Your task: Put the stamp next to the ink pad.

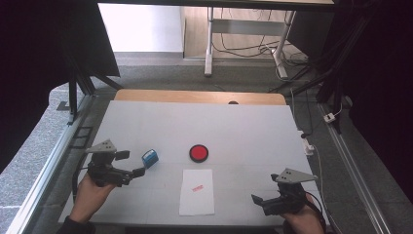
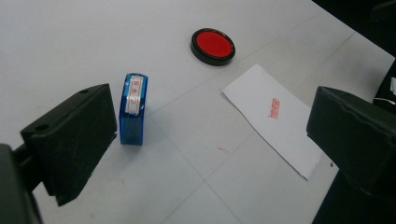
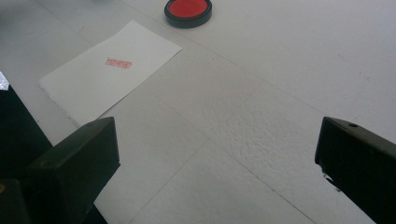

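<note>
At lower left of the high view, the left gripper [image 1: 130,164] is held level, jaws spread and empty, just beside the small blue plastic stamp [image 1: 150,158], with bare white table [image 1: 243,126] beyond.

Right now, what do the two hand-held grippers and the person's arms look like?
Both grippers are black, each with two blocky, flat-faced jaws. The left gripper and the right gripper each carry a grey three-cornered plate on top. A dark cable loops beside the left one. A dark sleeve shows at the left wrist, and a dark band rings the right wrist.
</note>
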`<action>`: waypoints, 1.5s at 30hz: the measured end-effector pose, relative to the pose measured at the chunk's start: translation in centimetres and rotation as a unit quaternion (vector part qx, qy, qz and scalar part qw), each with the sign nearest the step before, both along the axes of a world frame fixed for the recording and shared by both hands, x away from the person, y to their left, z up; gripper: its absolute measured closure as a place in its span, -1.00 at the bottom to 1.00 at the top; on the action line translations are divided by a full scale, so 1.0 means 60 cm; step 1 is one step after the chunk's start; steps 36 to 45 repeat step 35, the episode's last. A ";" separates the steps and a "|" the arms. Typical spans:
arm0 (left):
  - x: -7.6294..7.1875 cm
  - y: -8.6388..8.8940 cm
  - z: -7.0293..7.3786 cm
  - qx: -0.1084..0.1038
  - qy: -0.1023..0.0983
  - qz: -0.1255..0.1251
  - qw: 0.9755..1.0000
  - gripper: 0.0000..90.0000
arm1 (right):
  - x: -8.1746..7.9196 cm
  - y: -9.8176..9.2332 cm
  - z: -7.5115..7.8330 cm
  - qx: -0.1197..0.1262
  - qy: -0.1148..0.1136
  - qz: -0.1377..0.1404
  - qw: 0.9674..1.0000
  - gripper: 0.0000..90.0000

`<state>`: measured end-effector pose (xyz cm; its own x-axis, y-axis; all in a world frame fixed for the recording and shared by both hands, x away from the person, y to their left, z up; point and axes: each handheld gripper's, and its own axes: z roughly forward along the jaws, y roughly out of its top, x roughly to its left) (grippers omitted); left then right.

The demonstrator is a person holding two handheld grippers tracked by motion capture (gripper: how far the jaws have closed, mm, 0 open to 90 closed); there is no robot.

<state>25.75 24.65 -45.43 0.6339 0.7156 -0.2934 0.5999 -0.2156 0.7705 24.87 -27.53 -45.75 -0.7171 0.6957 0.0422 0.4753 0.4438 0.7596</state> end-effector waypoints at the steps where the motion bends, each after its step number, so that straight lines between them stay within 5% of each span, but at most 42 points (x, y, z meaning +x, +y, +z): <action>1: -0.006 0.002 0.000 0.001 -0.002 0.002 1.000 -0.96 | 0.000 0.000 0.000 0.000 0.000 0.000 1.000 -1.00; 12: -0.064 0.029 -0.007 0.001 -0.015 0.021 1.000 -1.00 | 0.000 0.000 0.000 -0.001 0.000 0.001 1.000 -1.00; 26: -0.117 0.036 -0.029 0.049 0.004 0.023 0.999 -1.00 | 0.000 0.000 0.000 -0.001 -0.001 -0.009 1.000 -1.00; 31: -0.123 0.030 -0.036 0.079 0.013 0.027 0.996 -1.00 | 0.000 0.002 0.001 -0.002 -0.001 -0.011 1.000 -1.00; 45: -0.122 0.031 -0.036 0.077 0.016 0.030 0.996 -1.00 | 0.000 0.002 0.000 -0.005 -0.002 -0.010 1.000 -1.00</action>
